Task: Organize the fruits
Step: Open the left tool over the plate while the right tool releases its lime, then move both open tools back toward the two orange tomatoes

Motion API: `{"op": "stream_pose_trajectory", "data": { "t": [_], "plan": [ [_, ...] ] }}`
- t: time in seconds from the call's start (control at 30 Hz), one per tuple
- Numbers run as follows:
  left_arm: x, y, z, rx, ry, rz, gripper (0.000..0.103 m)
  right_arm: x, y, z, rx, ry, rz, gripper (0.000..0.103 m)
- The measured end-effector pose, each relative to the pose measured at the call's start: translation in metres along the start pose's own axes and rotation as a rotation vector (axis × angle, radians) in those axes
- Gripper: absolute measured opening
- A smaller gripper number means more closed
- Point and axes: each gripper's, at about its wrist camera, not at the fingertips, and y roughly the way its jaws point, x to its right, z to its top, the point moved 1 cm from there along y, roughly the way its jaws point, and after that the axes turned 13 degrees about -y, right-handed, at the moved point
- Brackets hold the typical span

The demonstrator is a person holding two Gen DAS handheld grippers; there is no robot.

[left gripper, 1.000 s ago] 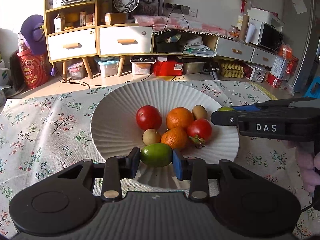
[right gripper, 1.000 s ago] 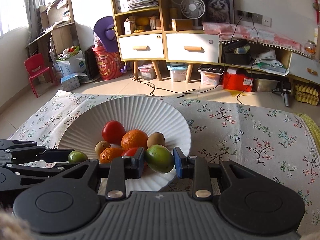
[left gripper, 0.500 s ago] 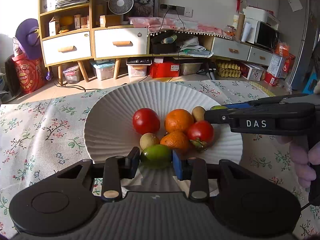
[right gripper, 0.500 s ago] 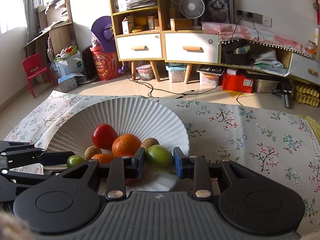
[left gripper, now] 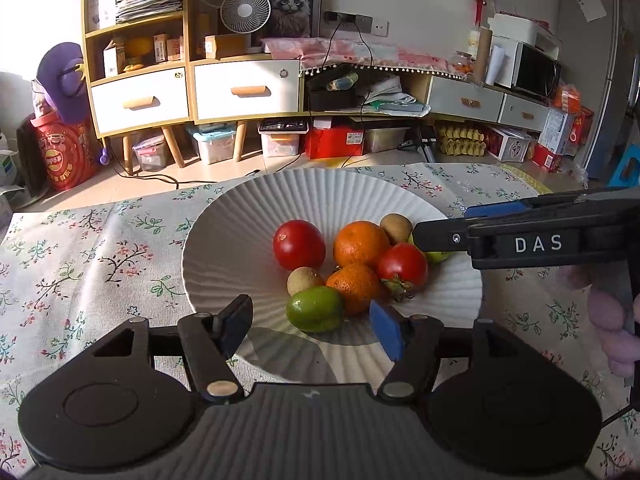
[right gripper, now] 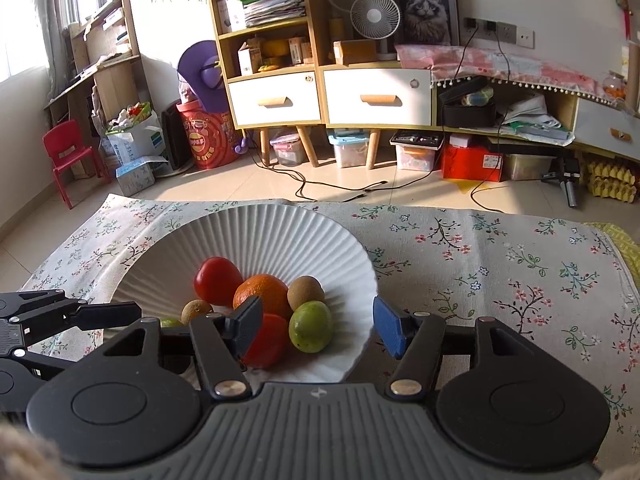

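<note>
Both the left gripper [left gripper: 310, 326] and right gripper [right gripper: 316, 326] are now gaping apart, each leaving its green fruit [left gripper: 315, 309] [right gripper: 311, 326] (clamped a moment ago) lying in the white plate [left gripper: 240, 240].

Sunlit room, tiled floor [right gripper: 360, 184], wooden shelf unit [right gripper: 264, 44] with white drawers [right gripper: 276, 98], fan [right gripper: 375, 15], cat picture [right gripper: 424, 12], red child chair [right gripper: 66, 156].

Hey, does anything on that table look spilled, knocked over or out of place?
Nothing stands out. All the fruit sits piled in the white plate, including the lime and the green fruit, and both grippers are open.
</note>
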Motion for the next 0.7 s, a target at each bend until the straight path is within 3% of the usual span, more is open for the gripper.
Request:
{"op": "stream_pose_trajectory", "data": {
  "t": [0.13, 0.7],
  "plan": [
    [-0.001, -0.008, 0.0, 0.004, -0.007, 0.002, 0.071, -0.004, -0.009, -0.001, -0.008, -0.013, 0.003, 0.069],
    [-0.009, -0.038, -0.013, -0.037, -0.011, 0.034, 0.09, -0.014, -0.037, -0.013, -0.028, 0.035, -0.018, 0.083]
  ]
}}
